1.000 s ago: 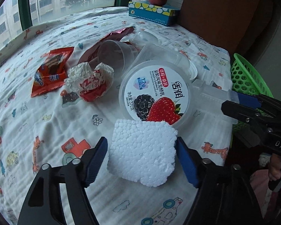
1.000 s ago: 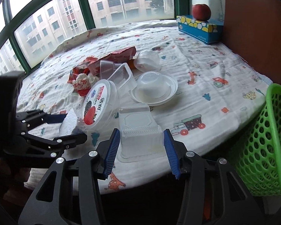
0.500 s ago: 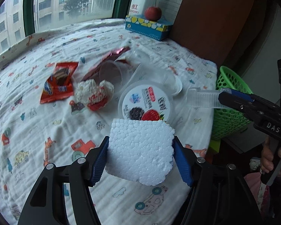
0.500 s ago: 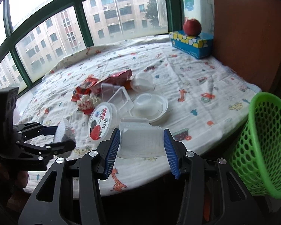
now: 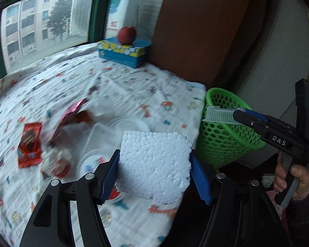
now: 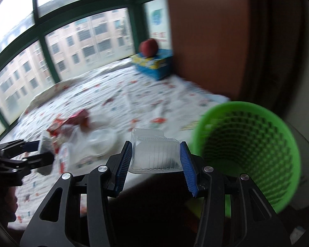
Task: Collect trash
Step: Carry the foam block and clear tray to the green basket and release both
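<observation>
My left gripper is shut on a white foam block and holds it in the air above the table's near edge. My right gripper is shut on a clear plastic tray and holds it just left of the green mesh basket. In the left wrist view the right gripper carries the tray over the rim of the basket. Red snack wrappers, a yogurt tub and clear plastic cups lie on the table, blurred.
The table wears a white cartoon-print cloth. A blue tissue box with a red apple on it stands at the far corner. A brown panel rises behind the basket. Windows line the back.
Both grippers have lifted their loads off the table and swung right toward the basket. The foam block and the clear tray are now in the air.
</observation>
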